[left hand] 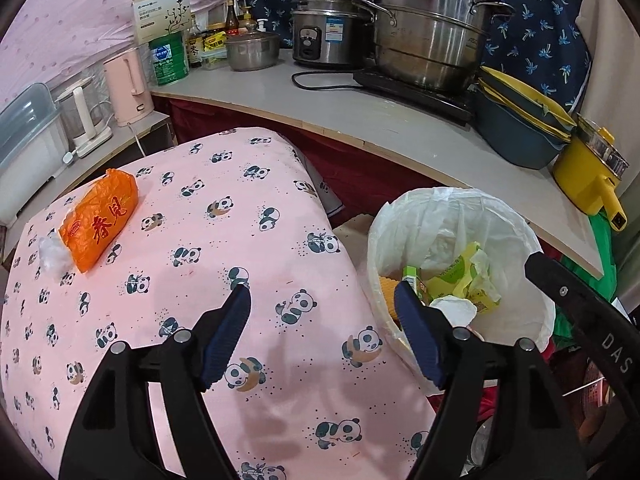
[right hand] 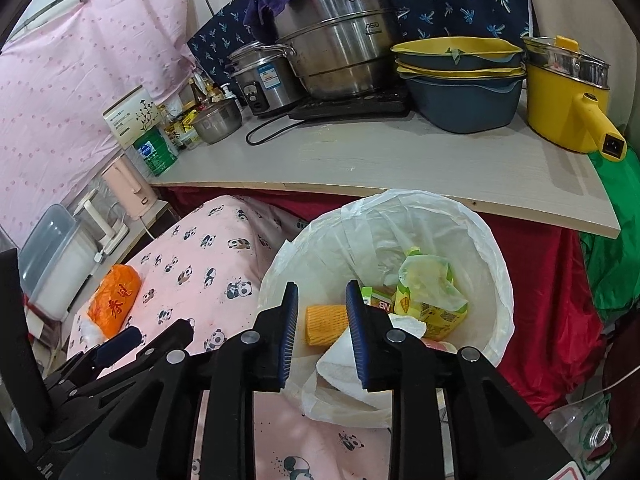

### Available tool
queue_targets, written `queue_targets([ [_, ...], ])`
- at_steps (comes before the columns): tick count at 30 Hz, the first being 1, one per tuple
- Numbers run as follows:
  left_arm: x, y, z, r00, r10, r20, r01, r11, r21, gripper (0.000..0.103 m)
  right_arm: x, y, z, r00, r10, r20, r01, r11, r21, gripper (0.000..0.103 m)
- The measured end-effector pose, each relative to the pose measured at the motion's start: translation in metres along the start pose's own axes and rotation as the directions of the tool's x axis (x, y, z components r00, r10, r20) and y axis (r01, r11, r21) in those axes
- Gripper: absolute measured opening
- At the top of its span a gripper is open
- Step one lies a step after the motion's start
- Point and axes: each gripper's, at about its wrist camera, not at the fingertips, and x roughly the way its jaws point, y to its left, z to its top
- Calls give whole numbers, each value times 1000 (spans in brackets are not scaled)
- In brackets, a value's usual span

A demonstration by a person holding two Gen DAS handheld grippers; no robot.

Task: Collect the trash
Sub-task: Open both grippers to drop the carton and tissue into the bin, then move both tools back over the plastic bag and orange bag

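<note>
An orange plastic wrapper (left hand: 100, 220) with red characters lies on the pink panda-print cloth (left hand: 208, 264), far left, with a bit of white fluff (left hand: 52, 254) beside it. It also shows in the right wrist view (right hand: 116, 300). A white-lined trash bin (left hand: 532, 240) stands right of the cloth and holds yellow-green wrappers (right hand: 432, 296), an orange corrugated piece (right hand: 326, 324) and white paper (right hand: 340, 364). My left gripper (left hand: 322, 300) is open and empty over the cloth's right part. My right gripper (right hand: 322, 292) is open and empty over the bin's near rim.
A grey counter (left hand: 360, 116) behind carries a big steel pot (left hand: 432, 44), a rice cooker (left hand: 326, 32), stacked blue-yellow basins (left hand: 520, 120) and a yellow electric pot (left hand: 592, 176). A pink kettle (left hand: 128, 84) and a clear-lidded white box (left hand: 24, 148) stand at left.
</note>
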Motion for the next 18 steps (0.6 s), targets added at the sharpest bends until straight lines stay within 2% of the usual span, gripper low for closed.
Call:
queue_targets([
  [8,-9,24,-1,1000,21,10,-21,999,-30,70,-4,25,-1,1000,22,0,-22,999,-38,28],
  [18,-19,80,-6,997,81,20,-79,992,-98,72,1,83,-12,997,74,-26,-76,990,-120,34],
])
